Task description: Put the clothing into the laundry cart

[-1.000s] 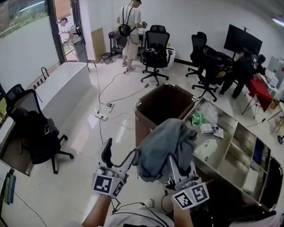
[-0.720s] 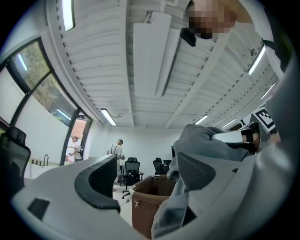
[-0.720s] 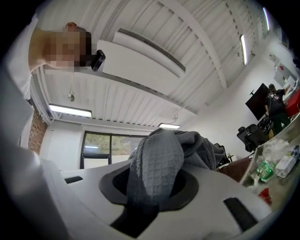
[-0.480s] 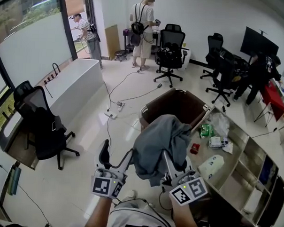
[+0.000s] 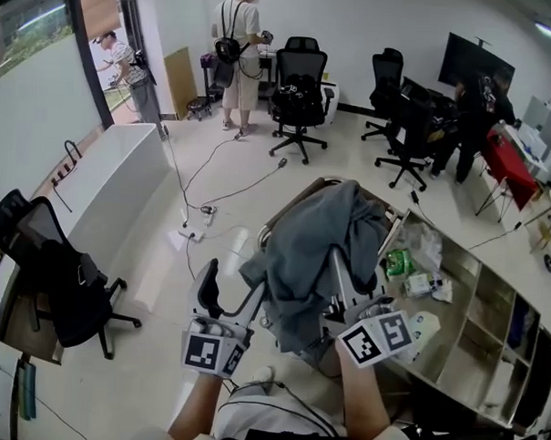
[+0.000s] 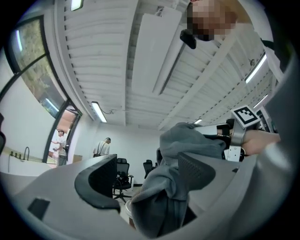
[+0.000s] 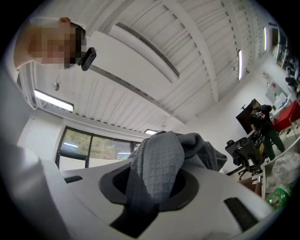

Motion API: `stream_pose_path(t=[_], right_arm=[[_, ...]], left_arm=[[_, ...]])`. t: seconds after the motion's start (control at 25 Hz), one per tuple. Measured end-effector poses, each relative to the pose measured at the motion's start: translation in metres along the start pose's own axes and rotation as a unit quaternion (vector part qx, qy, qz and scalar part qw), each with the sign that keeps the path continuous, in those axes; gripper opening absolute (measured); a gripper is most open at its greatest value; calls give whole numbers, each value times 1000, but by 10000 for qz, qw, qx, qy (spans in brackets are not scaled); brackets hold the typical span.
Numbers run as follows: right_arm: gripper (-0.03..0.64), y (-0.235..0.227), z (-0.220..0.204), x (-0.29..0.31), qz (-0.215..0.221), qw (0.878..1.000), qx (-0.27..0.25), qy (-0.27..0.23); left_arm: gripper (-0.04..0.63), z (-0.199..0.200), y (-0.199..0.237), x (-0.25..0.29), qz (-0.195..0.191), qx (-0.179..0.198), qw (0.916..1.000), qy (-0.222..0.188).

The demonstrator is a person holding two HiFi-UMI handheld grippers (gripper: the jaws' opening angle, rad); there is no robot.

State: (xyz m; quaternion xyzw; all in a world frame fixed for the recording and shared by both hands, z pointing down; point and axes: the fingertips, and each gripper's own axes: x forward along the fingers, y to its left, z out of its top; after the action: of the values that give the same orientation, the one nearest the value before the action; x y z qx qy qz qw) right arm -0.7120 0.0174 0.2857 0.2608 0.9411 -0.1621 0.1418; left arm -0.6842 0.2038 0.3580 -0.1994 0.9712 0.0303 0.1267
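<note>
A grey garment [image 5: 318, 239] hangs bunched in the air, covering most of the brown laundry cart [image 5: 274, 216] behind it. My right gripper [image 5: 332, 257] is shut on a fold of the garment [image 7: 157, 171], which drapes over its jaws [image 7: 154, 190]. My left gripper [image 5: 236, 290] sits just left of the cloth. Its jaws stand wide apart [image 6: 150, 180]. The garment [image 6: 173, 187] hangs between them against the right finger [image 6: 201, 171], and the pads do not press it.
A metal shelf unit [image 5: 477, 296] with bags and a green bottle lies right of the cart. Black office chairs stand at left [image 5: 59, 273] and behind [image 5: 299, 97]. Cables and a power strip [image 5: 188, 229] cross the floor. People stand at the back.
Both grippers and the garment have risen and moved forward; the cloth now covers the cart's opening instead of hanging in front of it. The right grip is unchanged.
</note>
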Motion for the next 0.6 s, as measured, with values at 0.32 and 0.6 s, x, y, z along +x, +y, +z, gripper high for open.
stream_pose_path(t=[0.32, 0.6], right_arm=[[242, -116, -82, 60, -1841, 9734, -375, 1313], [503, -126, -81, 58, -2024, 9639, -1054, 1375]], left_arm=[[394, -20, 27, 71, -512, -226, 9984, -74], [394, -41, 30, 106, -963, -396, 9945, 86]])
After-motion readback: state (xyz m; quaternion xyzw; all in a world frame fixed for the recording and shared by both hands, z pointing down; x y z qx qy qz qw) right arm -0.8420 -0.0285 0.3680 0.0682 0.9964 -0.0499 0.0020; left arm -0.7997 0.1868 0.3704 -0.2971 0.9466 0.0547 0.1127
